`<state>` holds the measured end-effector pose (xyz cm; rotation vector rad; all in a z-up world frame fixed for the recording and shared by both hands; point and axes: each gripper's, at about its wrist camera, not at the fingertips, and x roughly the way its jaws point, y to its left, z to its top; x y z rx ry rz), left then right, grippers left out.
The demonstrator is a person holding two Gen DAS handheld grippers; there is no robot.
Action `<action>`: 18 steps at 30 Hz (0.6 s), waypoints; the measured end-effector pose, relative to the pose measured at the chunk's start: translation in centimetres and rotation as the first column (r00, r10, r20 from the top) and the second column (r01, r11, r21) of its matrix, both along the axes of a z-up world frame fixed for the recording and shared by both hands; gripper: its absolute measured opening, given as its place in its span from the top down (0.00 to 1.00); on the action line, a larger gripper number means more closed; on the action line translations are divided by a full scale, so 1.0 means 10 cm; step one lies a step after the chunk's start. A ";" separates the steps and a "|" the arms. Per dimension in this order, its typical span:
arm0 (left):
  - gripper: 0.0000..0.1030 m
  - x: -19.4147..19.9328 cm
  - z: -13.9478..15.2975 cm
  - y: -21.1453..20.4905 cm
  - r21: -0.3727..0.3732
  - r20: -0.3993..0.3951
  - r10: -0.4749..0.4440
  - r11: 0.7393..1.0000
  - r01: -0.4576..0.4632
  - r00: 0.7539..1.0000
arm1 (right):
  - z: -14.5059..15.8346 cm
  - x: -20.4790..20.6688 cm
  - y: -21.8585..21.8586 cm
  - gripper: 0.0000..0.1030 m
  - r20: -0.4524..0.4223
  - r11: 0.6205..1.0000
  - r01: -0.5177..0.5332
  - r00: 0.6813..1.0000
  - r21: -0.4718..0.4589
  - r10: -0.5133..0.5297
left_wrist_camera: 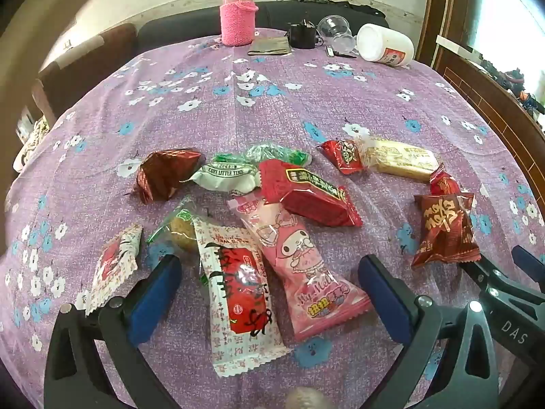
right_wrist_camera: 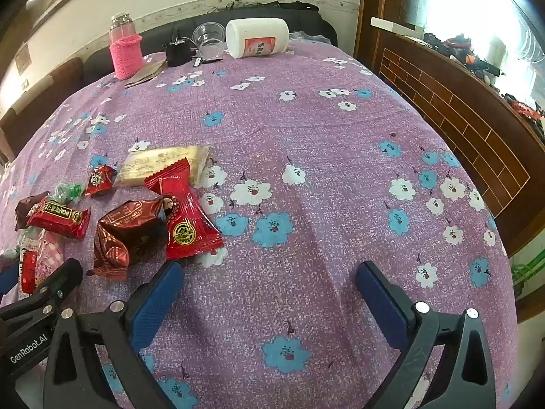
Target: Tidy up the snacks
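Several wrapped snacks lie scattered on the purple flowered tablecloth (left_wrist_camera: 272,102). My left gripper (left_wrist_camera: 269,272) is open, its blue pads on either side of a pink cartoon packet (left_wrist_camera: 296,255) and a white-and-red packet (left_wrist_camera: 238,293), just above them. A red packet (left_wrist_camera: 306,194), a white-green packet (left_wrist_camera: 228,177) and a dark red foil packet (left_wrist_camera: 442,228) lie nearby. My right gripper (right_wrist_camera: 269,279) is open and empty over bare cloth, right of a bright red packet (right_wrist_camera: 187,218) and the dark red foil packet (right_wrist_camera: 126,235). A pale yellow bar (right_wrist_camera: 163,163) lies beyond.
At the table's far edge stand a pink knit-covered bottle (left_wrist_camera: 237,17), a black object (left_wrist_camera: 302,35), a clear plastic cup (left_wrist_camera: 335,32) and a tipped white jar (left_wrist_camera: 385,44). A wood-panelled ledge (right_wrist_camera: 460,129) runs along the right. A dark sofa (left_wrist_camera: 170,27) is behind.
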<state>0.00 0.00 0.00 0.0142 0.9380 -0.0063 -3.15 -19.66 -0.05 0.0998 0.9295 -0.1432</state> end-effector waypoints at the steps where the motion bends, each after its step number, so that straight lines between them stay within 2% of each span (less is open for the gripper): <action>1: 0.00 0.00 0.00 0.00 0.000 -0.001 0.000 1.000 0.000 1.000 | 0.00 0.00 0.00 0.01 -0.001 1.000 0.000 1.000 -0.001 0.000; 18: 0.00 0.00 0.00 0.00 -0.003 -0.002 0.000 1.000 0.000 1.000 | 0.00 0.00 0.00 0.01 -0.002 1.000 0.000 1.000 0.000 0.000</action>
